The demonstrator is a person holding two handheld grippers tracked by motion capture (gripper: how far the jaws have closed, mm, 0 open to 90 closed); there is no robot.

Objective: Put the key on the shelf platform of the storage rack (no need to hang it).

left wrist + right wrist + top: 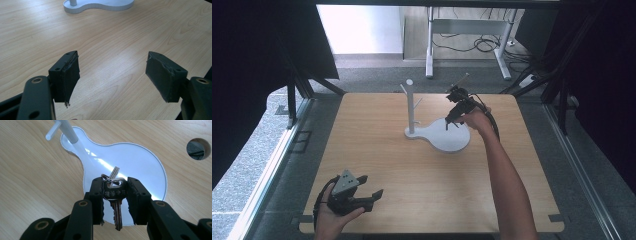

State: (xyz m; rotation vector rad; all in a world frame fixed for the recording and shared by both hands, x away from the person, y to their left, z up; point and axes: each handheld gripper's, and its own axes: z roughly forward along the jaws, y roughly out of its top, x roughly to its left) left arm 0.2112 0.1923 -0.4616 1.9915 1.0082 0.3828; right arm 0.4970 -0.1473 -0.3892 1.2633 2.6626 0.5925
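Observation:
A bunch of keys point(114, 194) on a ring hangs between the jaws of my right gripper point(115, 183), which is shut on the head of one key. In the high view that gripper point(454, 119) hovers over the round end of a white stand's base point(451, 141). The stand's upright post point(410, 107) has short side pegs and rises to the left of the gripper. In the right gripper view the base point(135, 157) lies right under the keys. My left gripper point(371, 186) rests at the table's near left corner, open, with nothing between its pads point(67, 75).
The wooden table point(422, 175) has a round cable hole point(198, 148) beyond the stand's base. A desk frame point(467, 35) with cables stands on the floor behind the table. Dark curtains hang on both sides.

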